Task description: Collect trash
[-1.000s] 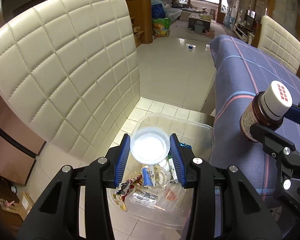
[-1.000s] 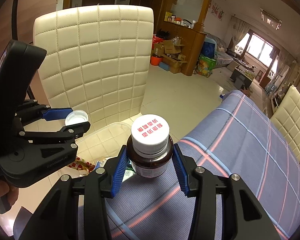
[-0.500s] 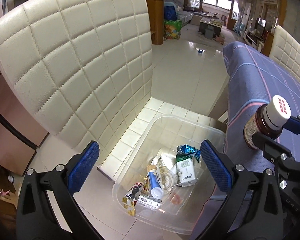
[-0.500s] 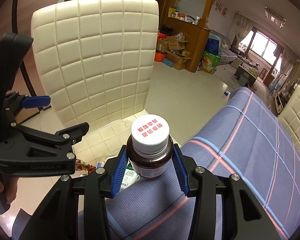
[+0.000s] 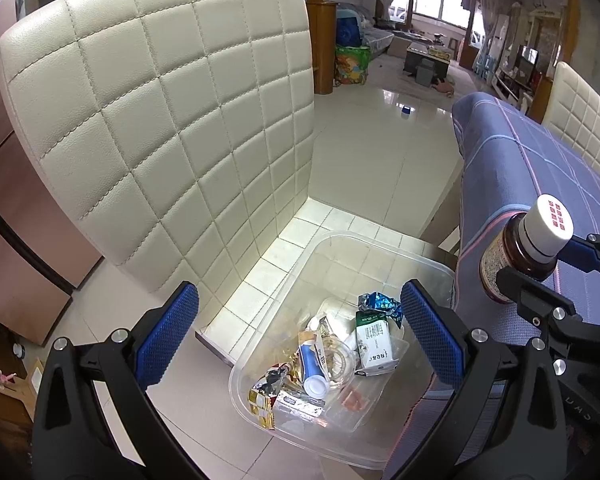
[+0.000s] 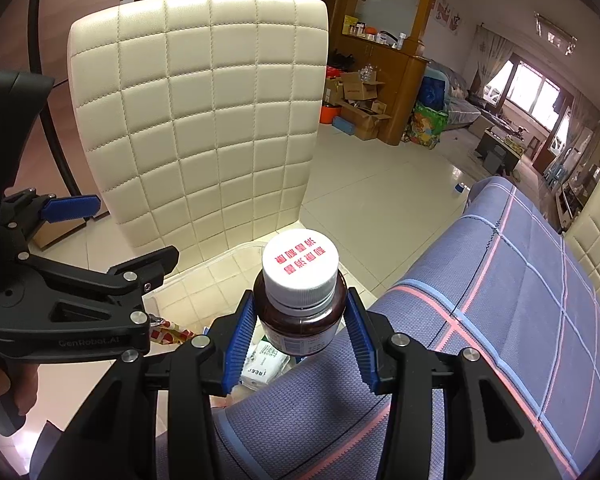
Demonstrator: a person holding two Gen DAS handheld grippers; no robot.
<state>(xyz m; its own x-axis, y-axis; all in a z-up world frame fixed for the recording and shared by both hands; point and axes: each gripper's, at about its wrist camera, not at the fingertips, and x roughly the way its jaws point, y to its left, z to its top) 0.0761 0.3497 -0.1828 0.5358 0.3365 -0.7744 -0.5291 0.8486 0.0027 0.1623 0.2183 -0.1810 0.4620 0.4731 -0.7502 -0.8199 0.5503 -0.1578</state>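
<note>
My left gripper point(image 5: 298, 294) hangs open and wide above a clear plastic bin point(image 5: 380, 246) on the tiled floor, with nothing between its blue pads. Trash fills the bin: a white milk carton point(image 5: 374, 338), a blue foil wrapper point(image 5: 378, 304), a clear cup point(image 5: 340, 354), a small tube point(image 5: 312, 370) and a gold wrapper point(image 5: 262, 394). My right gripper point(image 6: 300, 300) is shut on a brown bottle point(image 6: 300, 320) with a white cap, held upright over the table's edge beside the bin. The left wrist view has that bottle point(image 5: 512, 260) at its right edge.
A cream quilted chair back point(image 5: 160, 140) stands close behind and left of the bin. A table under a blue plaid cloth point(image 6: 500, 300) borders the bin on the right. Another cream chair point(image 5: 580, 120) sits at the table's far side. Shiny open floor stretches beyond.
My left gripper let go of the clear cup and spread wide; the cup now lies among the trash in the bin. The right gripper kept its hold on the bottle and stayed put.
</note>
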